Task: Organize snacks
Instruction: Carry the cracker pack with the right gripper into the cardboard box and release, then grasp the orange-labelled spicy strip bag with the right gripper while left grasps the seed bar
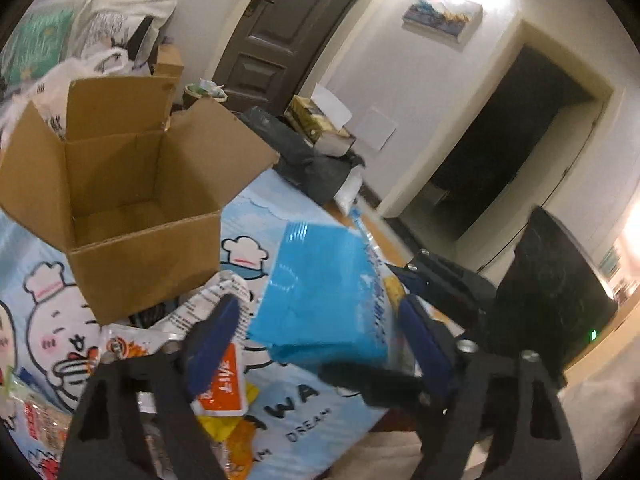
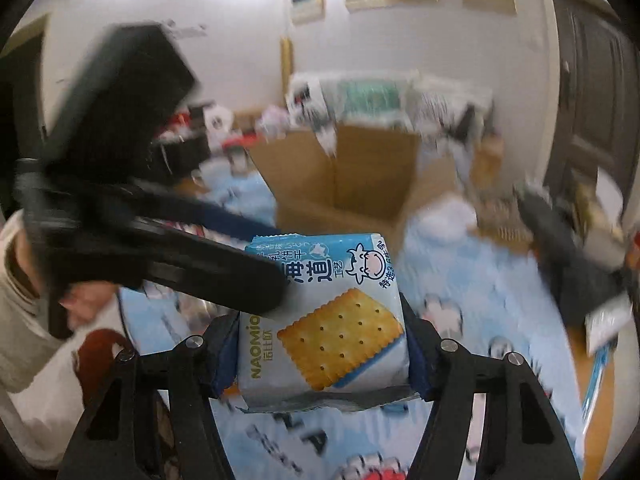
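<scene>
Blurring hides most of the right wrist view's background. One open brown cardboard box (image 1: 132,200) stands on a pale blue cartoon-printed cloth (image 1: 304,404), its visible inside bare. The right gripper (image 2: 320,344) clamps one blue-and-white biscuit packet (image 2: 324,320). The left gripper (image 1: 320,336) stands open around that packet, pads not pressing. Several crumpled snack wrappers (image 1: 220,384) lie beneath, partly hidden.

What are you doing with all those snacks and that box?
A person is tidying snacks with two hand-held grippers. The right gripper is clamped on a blue packet of crackers, lifted off the cartoon mat. The left gripper is open, holding nothing, next to that packet. An open cardboard box stands on the mat, and it looks empty. More snack packets lie beside it.
</scene>
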`<state>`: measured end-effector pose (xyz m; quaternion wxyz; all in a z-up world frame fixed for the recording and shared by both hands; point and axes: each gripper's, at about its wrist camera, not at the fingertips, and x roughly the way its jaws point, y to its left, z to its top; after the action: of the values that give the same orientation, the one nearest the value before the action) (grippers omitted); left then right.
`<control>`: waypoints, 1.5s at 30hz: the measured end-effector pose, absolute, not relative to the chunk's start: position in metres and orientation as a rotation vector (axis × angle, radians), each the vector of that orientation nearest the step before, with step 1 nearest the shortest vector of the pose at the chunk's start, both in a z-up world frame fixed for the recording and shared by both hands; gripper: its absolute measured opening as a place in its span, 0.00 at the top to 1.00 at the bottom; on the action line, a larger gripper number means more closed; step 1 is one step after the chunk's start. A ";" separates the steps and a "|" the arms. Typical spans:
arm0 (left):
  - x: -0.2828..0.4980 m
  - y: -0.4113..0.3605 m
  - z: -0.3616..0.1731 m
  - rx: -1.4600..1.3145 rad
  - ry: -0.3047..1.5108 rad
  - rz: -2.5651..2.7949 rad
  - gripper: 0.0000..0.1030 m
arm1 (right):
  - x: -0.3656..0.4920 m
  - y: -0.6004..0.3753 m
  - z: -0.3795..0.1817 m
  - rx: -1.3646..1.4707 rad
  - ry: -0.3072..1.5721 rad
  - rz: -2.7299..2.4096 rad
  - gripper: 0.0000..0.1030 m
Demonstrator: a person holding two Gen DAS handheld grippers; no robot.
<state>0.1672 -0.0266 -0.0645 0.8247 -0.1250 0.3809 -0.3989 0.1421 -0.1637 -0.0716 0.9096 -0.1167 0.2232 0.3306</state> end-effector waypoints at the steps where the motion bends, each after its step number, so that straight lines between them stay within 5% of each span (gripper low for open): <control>1: 0.168 -0.021 -0.061 -0.294 0.802 -0.862 0.36 | 0.138 -0.159 -0.066 -0.246 0.422 0.688 0.40; 2: 0.168 -0.017 -0.057 -0.305 0.797 -0.874 0.48 | 0.136 -0.153 -0.062 -0.251 0.396 0.690 0.40; 13: 0.253 0.003 -0.006 -0.145 0.786 -0.705 0.49 | 0.232 -0.114 -0.015 -0.133 0.482 0.801 0.40; 23: 0.331 0.000 -0.030 -0.079 0.914 -0.581 0.47 | 0.347 -0.083 -0.016 -0.101 0.725 0.781 0.36; 25: 0.328 0.002 -0.026 -0.046 0.887 -0.532 0.45 | 0.350 -0.077 -0.021 -0.137 0.737 0.747 0.33; 27: 0.324 0.008 -0.018 -0.056 0.840 -0.535 0.24 | 0.345 -0.073 -0.024 -0.197 0.710 0.694 0.24; 29: 0.314 0.017 -0.007 -0.071 0.790 -0.524 0.16 | 0.335 -0.074 -0.024 -0.222 0.660 0.688 0.11; 36: 0.250 0.037 0.013 -0.016 0.674 -0.448 0.11 | 0.273 -0.098 -0.014 -0.172 0.514 0.727 0.08; 45: 0.164 0.081 -0.052 -0.072 0.683 -0.319 0.10 | 0.187 -0.097 -0.055 -0.310 0.516 0.821 0.05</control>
<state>0.1643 0.0811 -0.0525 0.9292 -0.0352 0.3335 -0.1555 0.1873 -0.0967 -0.0553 0.8731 -0.1484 0.2471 0.3931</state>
